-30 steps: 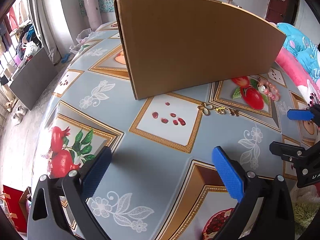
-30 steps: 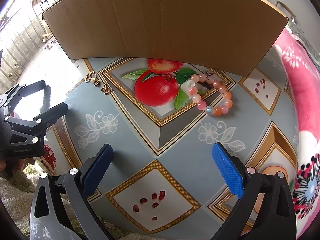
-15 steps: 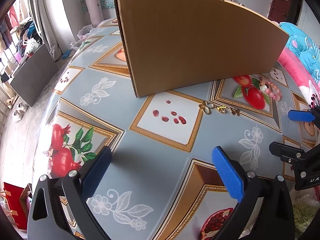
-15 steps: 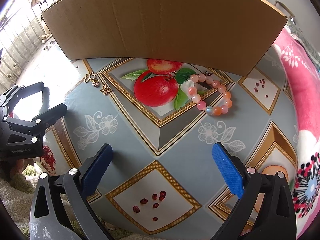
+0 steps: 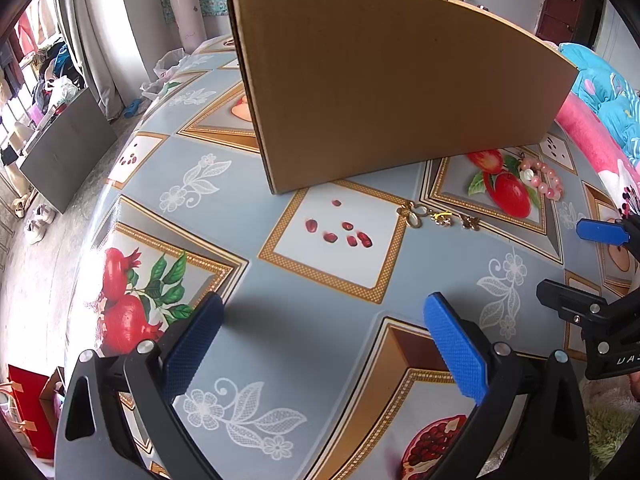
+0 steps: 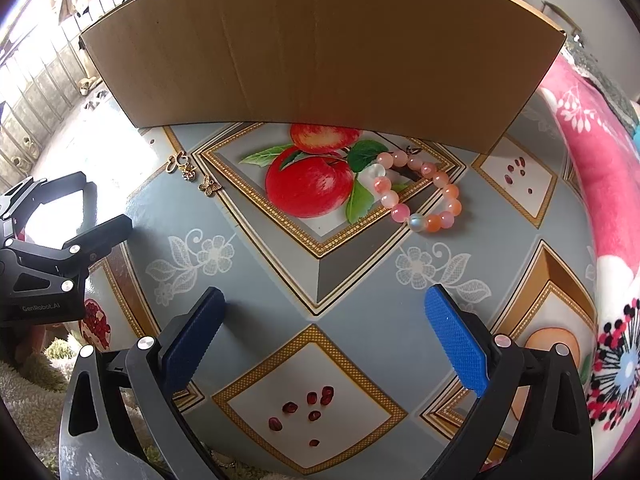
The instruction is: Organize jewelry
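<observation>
Fruit-printed oilcloth covers the tabletop (image 5: pixel 280 332), all grey-blue panels with gold borders, apples, pomegranates and white flowers. Behind it the room is cluttered: a pale curtain, clothes piled by the window, shoes on the floor to the left, and a pink and turquoise blanket (image 6: pixel 596 184) bunched along the right edge.

Standing upright across the far half of the tabletop is a plain brown cardboard box (image 5: pixel 392 92), its long side facing both cameras; I cannot see what is inside it.

Just in front of the box, on the printed red apple's leaves, lies a bead bracelet (image 6: pixel 420 192) of pink, peach and white beads, laid flat in a loop. To its left, well apart from it, sits a small cluster of gold charms (image 6: pixel 192 174): a looped piece, a tiny studded one, and a butterfly shape, each just beside the next. From the left wrist view the same charms (image 5: pixel 438 216) rest between the pomegranate-seed panel and the apple panel, with the bracelet (image 5: pixel 540 178) farther right.

The left claw (image 5: pixel 320 340) hovers low over the near part of the tabletop, its blue pads spread wide with nothing between them. The right claw (image 6: pixel 320 340) is likewise splayed and empty, pointed toward the apple panel, the bracelet ahead and slightly to its right. Each claw shows at the edge of the other's view.
</observation>
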The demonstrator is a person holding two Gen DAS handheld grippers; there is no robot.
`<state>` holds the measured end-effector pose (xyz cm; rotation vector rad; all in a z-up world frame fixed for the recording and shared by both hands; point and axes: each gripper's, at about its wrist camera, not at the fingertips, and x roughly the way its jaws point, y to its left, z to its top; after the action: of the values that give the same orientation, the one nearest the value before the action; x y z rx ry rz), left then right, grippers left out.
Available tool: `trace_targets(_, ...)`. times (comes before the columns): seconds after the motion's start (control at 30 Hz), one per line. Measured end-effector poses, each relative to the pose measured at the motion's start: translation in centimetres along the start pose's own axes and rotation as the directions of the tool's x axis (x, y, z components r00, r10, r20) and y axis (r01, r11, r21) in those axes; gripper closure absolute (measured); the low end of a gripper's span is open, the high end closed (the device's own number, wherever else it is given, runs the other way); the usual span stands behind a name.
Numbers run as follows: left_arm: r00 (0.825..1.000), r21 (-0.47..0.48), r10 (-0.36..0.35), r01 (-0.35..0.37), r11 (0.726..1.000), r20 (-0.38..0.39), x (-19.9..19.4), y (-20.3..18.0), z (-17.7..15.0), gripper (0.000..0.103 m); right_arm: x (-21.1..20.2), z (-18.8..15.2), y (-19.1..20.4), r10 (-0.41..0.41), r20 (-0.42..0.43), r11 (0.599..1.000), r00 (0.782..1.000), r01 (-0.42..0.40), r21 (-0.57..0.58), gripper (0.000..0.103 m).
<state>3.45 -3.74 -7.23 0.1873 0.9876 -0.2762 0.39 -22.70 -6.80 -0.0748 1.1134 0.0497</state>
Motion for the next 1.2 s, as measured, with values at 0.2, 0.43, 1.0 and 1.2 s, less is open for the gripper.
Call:
trace_targets(0.2, 1.0, 0.001, 0.0, 0.0, 1.0, -0.001, 0.01, 0.0, 0.0, 0.005, -0.02, -0.07, 0.12, -0.001, 0.0, 1.0, 1.0, 0.001, 0.0, 0.007)
trace_targets(0.43, 1.0, 0.001, 0.0, 0.0, 1.0, 0.0, 0.03, -0.03, -0.01, 0.005, -0.05, -0.14, 0.2, -0.002, 0.001, 1.0, 1.0, 0.002, 0.002, 0.007)
trace_targets(1.0, 1.0, 0.001, 0.001, -0.001, 1.0, 0.005, -0.02, -0.04, -0.08, 0.005, -0.13, -0.23, 0.49, -0.004, 0.007, 1.0, 1.0, 0.004, 0.004, 0.007)
trace_targets(1.2, 1.0, -0.008, 0.008, -0.008, 1.0, 0.008, -0.25, -0.13, -0.27, 0.005, -0.13, -0.26, 0.58, -0.017, 0.011, 1.0, 1.0, 0.017, -0.003, 0.007)
